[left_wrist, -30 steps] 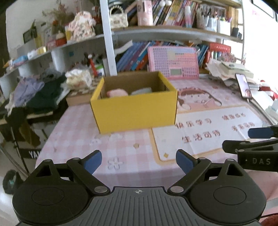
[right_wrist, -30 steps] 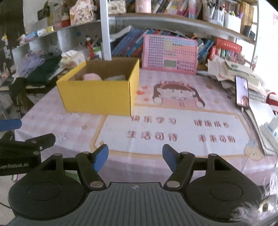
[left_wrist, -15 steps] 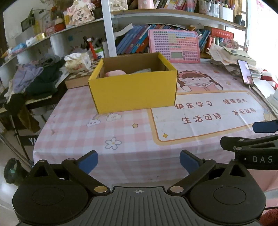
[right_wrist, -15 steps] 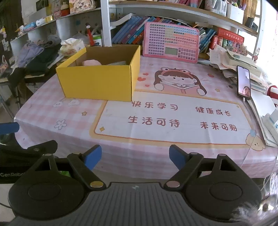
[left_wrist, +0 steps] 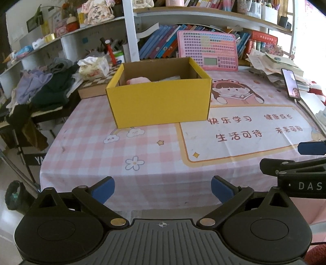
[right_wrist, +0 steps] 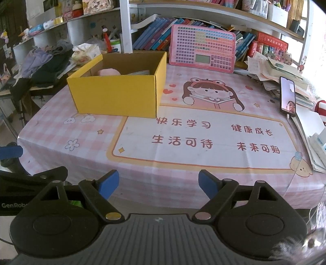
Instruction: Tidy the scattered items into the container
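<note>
Both cameras sit behind their own tool, off the near edge of the bench (left_wrist: 85,155), looking forward and downward across it toward the bookshelves (right_wrist: 203,12); the left wrist view faces the yellow box (left_wrist: 161,102) nearly head-on; the right wrist view stands further right, seeing the box (right_wrist: 116,95) obliquely; both share the box, printed cloth and shelves.

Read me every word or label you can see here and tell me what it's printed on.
"快乐学习", "健康成长", "生活可待", "未来可期": pink checked tablecloth.
"DAS", cut off: black right tongs.
"GenRob", cut off: black left tongs.
"YA", cut off: black panel under the table.
Book spines, pink keyboard toy: too small.
</note>
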Motion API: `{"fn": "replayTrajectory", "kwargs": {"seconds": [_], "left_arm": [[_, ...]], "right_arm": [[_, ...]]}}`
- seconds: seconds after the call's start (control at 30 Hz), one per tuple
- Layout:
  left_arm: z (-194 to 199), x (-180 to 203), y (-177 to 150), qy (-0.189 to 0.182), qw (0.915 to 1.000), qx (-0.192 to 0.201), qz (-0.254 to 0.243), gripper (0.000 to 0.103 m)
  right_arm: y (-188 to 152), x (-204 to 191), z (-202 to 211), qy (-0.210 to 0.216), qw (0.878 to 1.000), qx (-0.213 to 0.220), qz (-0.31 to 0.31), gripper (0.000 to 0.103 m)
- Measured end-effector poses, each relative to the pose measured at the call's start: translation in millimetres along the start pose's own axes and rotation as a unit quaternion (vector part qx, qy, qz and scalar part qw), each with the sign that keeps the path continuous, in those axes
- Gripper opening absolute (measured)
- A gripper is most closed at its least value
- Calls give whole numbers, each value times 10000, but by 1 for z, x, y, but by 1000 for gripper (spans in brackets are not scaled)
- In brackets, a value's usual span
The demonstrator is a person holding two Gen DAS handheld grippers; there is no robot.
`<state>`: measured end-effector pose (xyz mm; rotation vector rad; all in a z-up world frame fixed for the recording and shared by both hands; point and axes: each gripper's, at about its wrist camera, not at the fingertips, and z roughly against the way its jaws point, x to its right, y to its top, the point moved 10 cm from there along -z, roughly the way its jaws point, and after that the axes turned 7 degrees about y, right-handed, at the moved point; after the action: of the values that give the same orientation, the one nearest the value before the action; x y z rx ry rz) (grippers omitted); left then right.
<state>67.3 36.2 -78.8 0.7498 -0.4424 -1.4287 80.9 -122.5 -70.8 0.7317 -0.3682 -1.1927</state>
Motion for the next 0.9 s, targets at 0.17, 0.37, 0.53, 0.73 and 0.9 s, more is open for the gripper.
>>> {"fn": "replayTrajectory", "kwargs": {"seconds": [0.17,0.37,0.53,0.73,0.9], "left_arm": [[-2,-1,-1,-2,10000,-46,35,102],[-2,0,-2,4,10000,-60,44,102],[-2,0,-3,4,10000,-79,43,102],[-3,-1,-3,4,10000,-81,57,102],[-5,-3,-3,2,9999,-120,99,102]], "right_arm": [[0,-1,-1,16,10000,-24,2,85],[0,0,-1,26,10000,-36,-1,85],[-2,0,-3,31,10000,-61,-22,86],[-2,1,-4,17,10000,-77,-59,89],[-2,1,-4,5,9999,-104,-65,90]]}}
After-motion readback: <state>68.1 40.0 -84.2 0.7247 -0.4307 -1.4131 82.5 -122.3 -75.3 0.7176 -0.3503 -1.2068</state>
